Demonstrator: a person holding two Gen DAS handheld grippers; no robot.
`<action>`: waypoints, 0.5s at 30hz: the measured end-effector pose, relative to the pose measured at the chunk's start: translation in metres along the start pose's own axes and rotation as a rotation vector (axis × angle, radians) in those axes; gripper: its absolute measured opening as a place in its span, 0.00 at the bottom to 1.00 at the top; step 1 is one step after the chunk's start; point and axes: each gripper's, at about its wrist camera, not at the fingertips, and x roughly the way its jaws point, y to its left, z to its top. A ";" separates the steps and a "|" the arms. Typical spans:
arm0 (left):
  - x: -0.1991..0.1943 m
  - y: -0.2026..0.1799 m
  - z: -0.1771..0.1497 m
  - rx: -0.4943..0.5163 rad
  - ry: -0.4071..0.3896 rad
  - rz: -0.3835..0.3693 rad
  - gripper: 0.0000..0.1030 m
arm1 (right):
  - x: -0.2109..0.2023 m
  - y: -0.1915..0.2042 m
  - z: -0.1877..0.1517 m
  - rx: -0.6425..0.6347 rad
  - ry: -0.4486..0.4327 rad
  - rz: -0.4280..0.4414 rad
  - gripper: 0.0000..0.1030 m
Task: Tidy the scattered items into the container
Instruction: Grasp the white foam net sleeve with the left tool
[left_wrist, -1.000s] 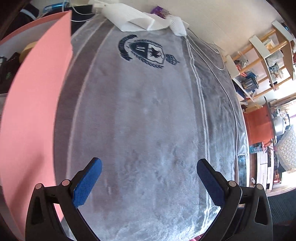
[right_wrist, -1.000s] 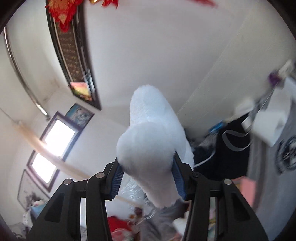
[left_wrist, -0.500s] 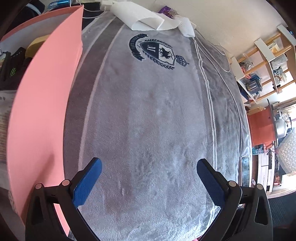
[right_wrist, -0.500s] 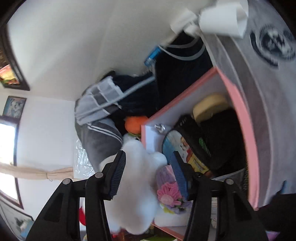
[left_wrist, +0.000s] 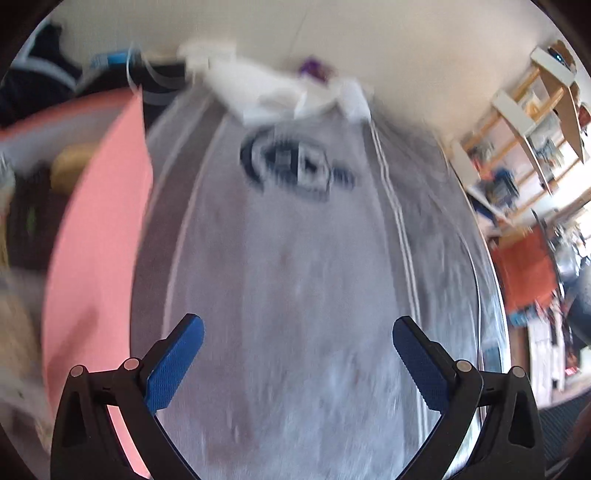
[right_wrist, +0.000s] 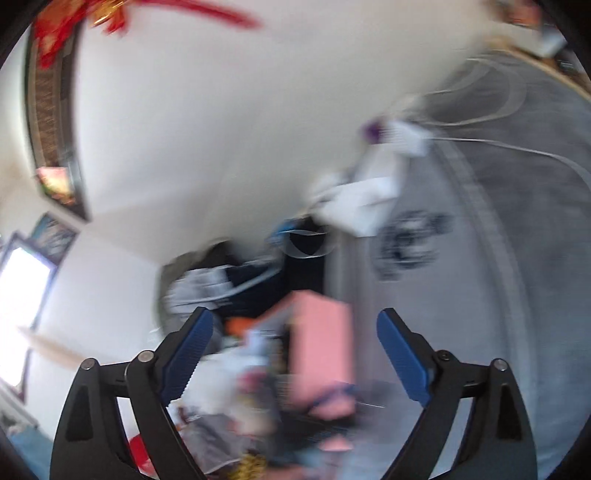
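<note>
Pink, the container (left_wrist: 96, 236) stands at the left edge of the grey blanket (left_wrist: 295, 277), left of the left hand-held gripper (left_wrist: 295, 354), whose jaws stand wide apart with nothing between them. In the right wrist view the right hand-held gripper (right_wrist: 295, 350) points at that container (right_wrist: 321, 343); its jaws are opening, empty, with blurred items (right_wrist: 240, 376) piled just left of the container's pink wall.

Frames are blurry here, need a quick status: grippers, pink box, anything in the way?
Left gripper open, empty, over grey blanket. Right gripper opening, nothing between fingers. Pink box ahead, already stuffed. No obstruction seen.
</note>
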 end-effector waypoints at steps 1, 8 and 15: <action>0.006 -0.011 0.017 0.003 -0.011 0.010 1.00 | -0.003 -0.021 0.000 0.010 -0.002 -0.039 0.91; 0.141 -0.092 0.193 -0.100 0.018 -0.085 1.00 | 0.026 -0.133 -0.021 0.079 0.148 -0.270 0.91; 0.310 -0.129 0.313 -0.154 0.089 0.044 0.93 | 0.038 -0.145 -0.016 0.002 0.311 -0.265 0.91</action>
